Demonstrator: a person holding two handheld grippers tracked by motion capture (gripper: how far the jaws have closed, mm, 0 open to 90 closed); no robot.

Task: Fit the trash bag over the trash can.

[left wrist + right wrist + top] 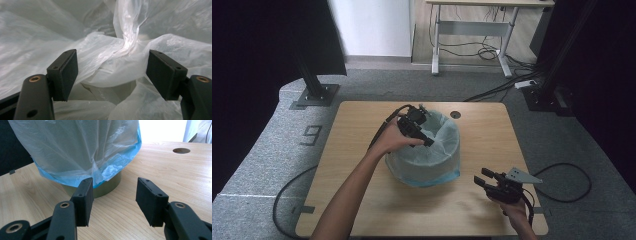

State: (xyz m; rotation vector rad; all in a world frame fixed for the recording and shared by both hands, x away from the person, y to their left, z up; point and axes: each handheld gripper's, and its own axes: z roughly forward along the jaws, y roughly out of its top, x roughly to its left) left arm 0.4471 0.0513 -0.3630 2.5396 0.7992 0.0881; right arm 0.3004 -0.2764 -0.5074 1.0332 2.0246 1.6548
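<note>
The bin (424,150) stands mid-bench (362,130), lined with a plastic bag (125,45). The left hand-held gripper (111,72) hangs inside it, jaws spread around a bunched fold, not pinching. The right hand-held gripper (113,197) waits spread on the bench. Lining seems under way; next, close on that fold.

Dim room with dark side edges, bright window glare behind, sheen on plastic liner (125,40), close jaws soft
</note>
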